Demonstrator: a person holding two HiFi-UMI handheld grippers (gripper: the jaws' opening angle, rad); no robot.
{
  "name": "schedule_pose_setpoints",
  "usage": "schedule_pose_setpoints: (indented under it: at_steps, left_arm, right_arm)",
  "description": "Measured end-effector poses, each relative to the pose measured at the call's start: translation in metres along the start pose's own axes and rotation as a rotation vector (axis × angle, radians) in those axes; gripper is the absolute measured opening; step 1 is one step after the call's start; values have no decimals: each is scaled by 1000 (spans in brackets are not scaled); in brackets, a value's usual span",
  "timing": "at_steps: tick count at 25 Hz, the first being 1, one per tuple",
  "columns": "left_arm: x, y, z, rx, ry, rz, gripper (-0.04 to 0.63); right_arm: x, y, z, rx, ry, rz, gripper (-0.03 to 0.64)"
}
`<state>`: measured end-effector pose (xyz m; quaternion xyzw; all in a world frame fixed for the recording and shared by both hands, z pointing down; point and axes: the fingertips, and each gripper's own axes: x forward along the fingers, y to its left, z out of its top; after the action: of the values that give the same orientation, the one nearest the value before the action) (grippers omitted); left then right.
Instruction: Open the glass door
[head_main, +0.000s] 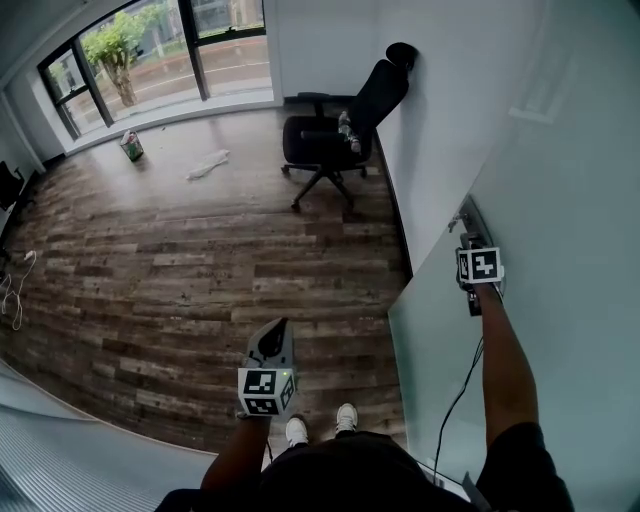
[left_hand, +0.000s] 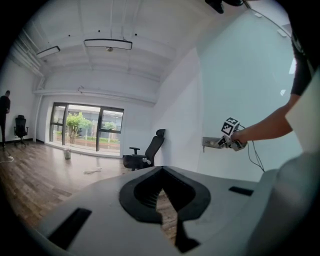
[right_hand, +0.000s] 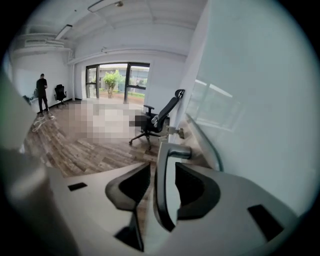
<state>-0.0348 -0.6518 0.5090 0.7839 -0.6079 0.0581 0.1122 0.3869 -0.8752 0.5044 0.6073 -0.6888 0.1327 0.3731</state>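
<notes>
1. Right gripper view shows the right gripper with its jaws apart. The door handle stands as an upright lever between them, nearer the right jaw, and neither pad seems to press on it.
2. A pull from here would likely find no grip. The lever could slip out of the gap or knock a jaw tip.
3. The glass door lies flat just right of the claw and could drift unheld.
4. The cable hanging below the claw runs along the glass and might snag the lever.
5. Ahead of the claw, the office chair sits by the wall, probably inside a wide swing.
6. Left of the claw there is open wood floor.
7. The left gripper is well apart from the claw, tips together and empty.
</notes>
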Motion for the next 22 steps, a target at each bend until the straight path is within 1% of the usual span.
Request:
schedule_pose_setpoints:
  at_steps: [2,4,6,9,11,14,15,17,19,21,22]
  left_arm:
    - [-6,5,1,-2,-2,-2,3]
    - [-13,9,1,-6,-6,-10,3]
    - [-24,13,1,-9,-10,-22,3]
    - [-44,17,3,-15,-21,-43,3]
    - [-56,17,3,-17,-31,-58,3]
    - [-73,16,-2,-7,-29,-87,3]
    - [-78,14,-4,-3,-24,-99,3]
    - [-90,8,-5,2,-19,-118,3]
    - [-105,-1,-4,6,-18,-130,3]
    - [-122,-10,-2,13,-23,-141,3]
    - [-130,-16,-1,18,-30,-146,3]
  right_arm:
    - [-22,-4,5,11,-82,-66,144]
    - [-50,6,10,26,-161,-81,147]
    - [-84,31,12,28,-229,-58,149]
    - [-134,86,8,49,-314,16,149]
    - [-166,122,2,66,-370,49,147]
    - [-209,172,-8,66,-443,53,103]
    - [-220,185,-12,65,-459,47,68]
    - [-238,206,-23,72,-473,50,36]
    - [-254,223,-35,106,-485,86,15]
    - [-274,243,-48,155,-526,138,15]
    - [-286,254,-55,164,-552,159,14]
